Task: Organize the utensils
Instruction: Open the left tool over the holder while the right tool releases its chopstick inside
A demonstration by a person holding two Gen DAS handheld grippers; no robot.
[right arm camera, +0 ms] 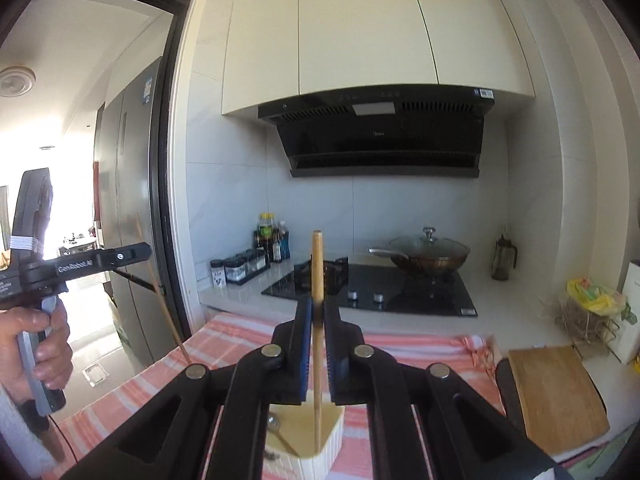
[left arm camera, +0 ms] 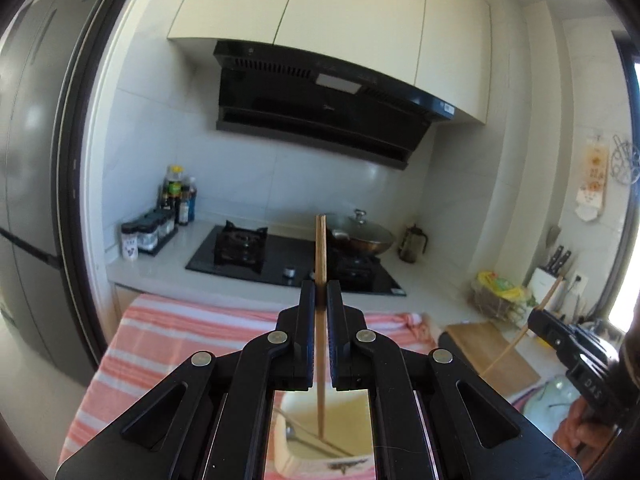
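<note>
Chopstick (left arm camera: pixel 321 248) upright in your left gripper (left arm camera: pixel 321 292), tip over cream utensil holder (left arm camera: pixel 348 412). Second chopstick (right arm camera: pixel 317 264) clamped same way in right gripper (right arm camera: pixel 317 312). Light, stiff, slick wood; mid-shaft pinch looks right, may pivot. Spoon (right arm camera: pixel 274 424) inside holder, striped towel (right arm camera: pixel 400 348) beneath.

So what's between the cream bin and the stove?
Only the striped cloth and bare counter between cream bin and stove, right wrist view.
</note>
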